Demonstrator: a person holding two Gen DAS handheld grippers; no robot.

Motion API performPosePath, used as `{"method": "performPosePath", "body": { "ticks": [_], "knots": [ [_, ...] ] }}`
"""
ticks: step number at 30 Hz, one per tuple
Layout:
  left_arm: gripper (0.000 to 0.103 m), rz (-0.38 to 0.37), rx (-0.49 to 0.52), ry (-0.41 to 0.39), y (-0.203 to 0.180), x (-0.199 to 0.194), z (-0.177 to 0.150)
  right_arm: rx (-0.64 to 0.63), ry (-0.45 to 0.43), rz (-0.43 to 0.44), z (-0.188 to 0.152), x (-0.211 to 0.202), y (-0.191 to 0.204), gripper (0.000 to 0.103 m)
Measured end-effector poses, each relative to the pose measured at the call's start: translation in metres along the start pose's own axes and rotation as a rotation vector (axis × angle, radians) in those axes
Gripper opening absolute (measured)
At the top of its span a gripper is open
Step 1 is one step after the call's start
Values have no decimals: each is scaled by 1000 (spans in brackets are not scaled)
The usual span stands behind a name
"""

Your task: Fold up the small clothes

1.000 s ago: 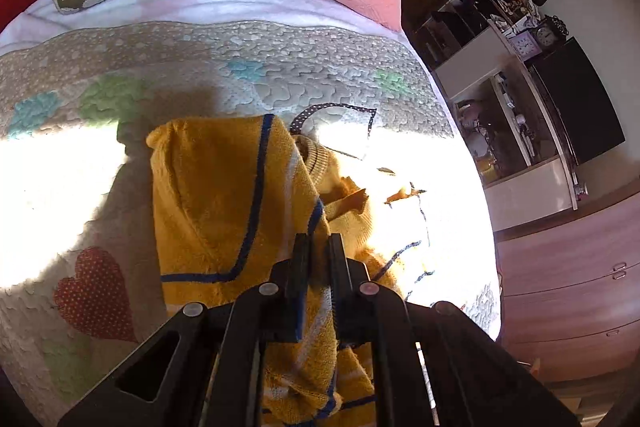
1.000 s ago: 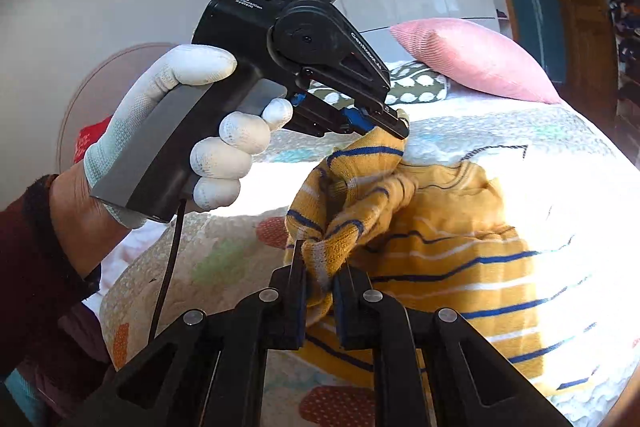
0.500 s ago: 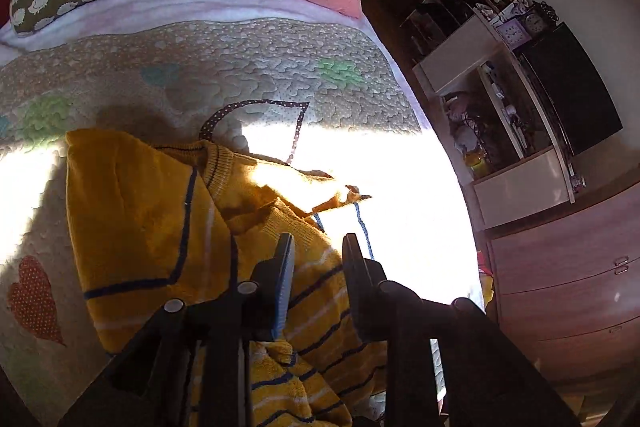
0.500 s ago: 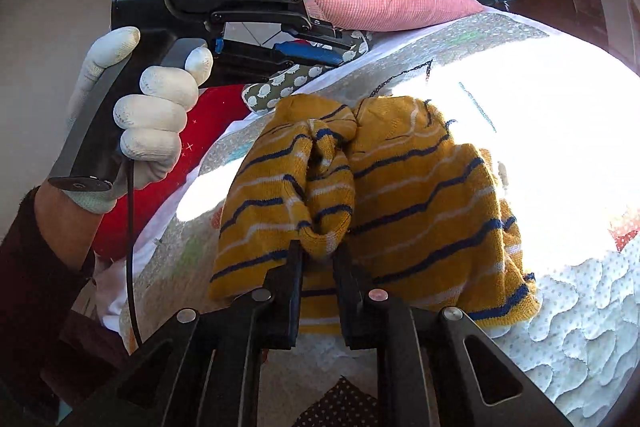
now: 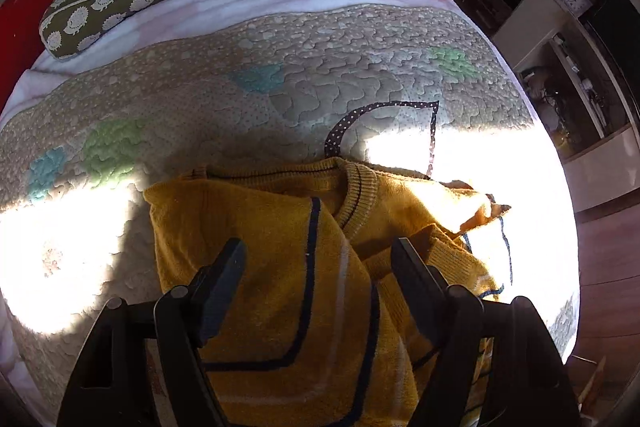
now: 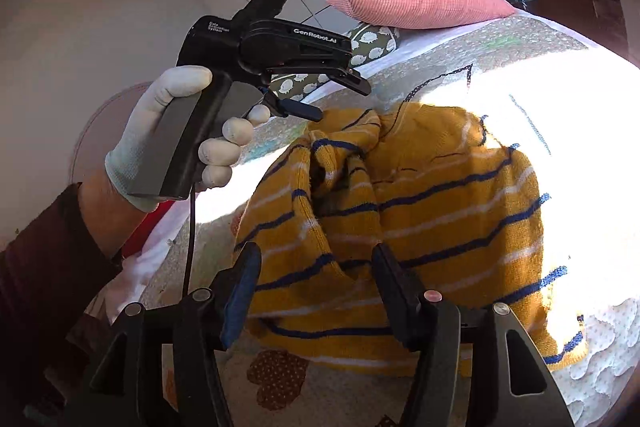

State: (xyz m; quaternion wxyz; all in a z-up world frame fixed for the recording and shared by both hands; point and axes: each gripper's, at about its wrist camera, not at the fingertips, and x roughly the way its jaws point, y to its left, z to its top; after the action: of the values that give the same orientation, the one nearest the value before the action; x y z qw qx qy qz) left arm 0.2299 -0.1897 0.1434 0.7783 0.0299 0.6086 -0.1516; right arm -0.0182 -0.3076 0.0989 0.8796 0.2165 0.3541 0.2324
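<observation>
Left wrist view: left gripper [image 5: 318, 267] jaws wide apart, just been opening, gripping nothing; yellow striped sweater [image 5: 280, 267] lies on the quilt [image 5: 320, 75] beneath, toward 12 o'clock. Right gripper [image 6: 316, 267] likewise just opened and empty, sweater at 12 o'clock

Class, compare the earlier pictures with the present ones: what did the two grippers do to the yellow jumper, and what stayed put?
Both the left gripper and right gripper have just been opening, letting go of the yellow striped jumper, whose folded-over side dropped onto the quilt. The pillows did not move.
</observation>
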Motion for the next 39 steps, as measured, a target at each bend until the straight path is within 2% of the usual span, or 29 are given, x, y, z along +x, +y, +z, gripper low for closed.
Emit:
{"method": "performPosePath", "body": {
  "ticks": [4,5,6,7,8,11,15,20,24,30,32,34,37,39],
  "knots": [
    [71,175,138,113,-27,40,-8,-17,28,-22,1,26,4,63],
    [51,213,157,138,-29,49,-11,-17,34,-17,1,29,4,52],
    [43,238,168,140,-30,52,-15,-11,44,-5,1,34,4,36],
    [34,246,169,123,-30,50,-16,-5,56,2,2,37,3,12],
    [17,247,158,102,-28,45,-18,3,65,10,3,39,1,12],
    [10,193,83,48,-17,18,-18,20,29,42,6,28,-1,10],
    [9,125,51,-41,-25,-21,-15,50,-24,96,12,8,-3,9],
    [9,67,101,-101,-78,-44,-11,91,-105,111,19,-23,-20,9],
    [9,47,144,-82,-122,-25,-10,158,-138,65,8,-45,-52,9],
    [12,54,173,-17,-158,36,-17,262,-112,-15,-26,-50,-96,9],
    [16,7,156,-17,-158,40,-18,268,-100,-42,-35,-50,-100,9],
    [22,-87,118,-22,-151,30,-17,260,-74,-59,-41,-47,-101,12],
    [26,-249,31,-48,-128,0,-15,252,-62,-60,-44,-50,-103,25],
    [35,-276,4,-95,-113,-27,-18,249,-78,-51,-43,-60,-95,32]
  ]
}}
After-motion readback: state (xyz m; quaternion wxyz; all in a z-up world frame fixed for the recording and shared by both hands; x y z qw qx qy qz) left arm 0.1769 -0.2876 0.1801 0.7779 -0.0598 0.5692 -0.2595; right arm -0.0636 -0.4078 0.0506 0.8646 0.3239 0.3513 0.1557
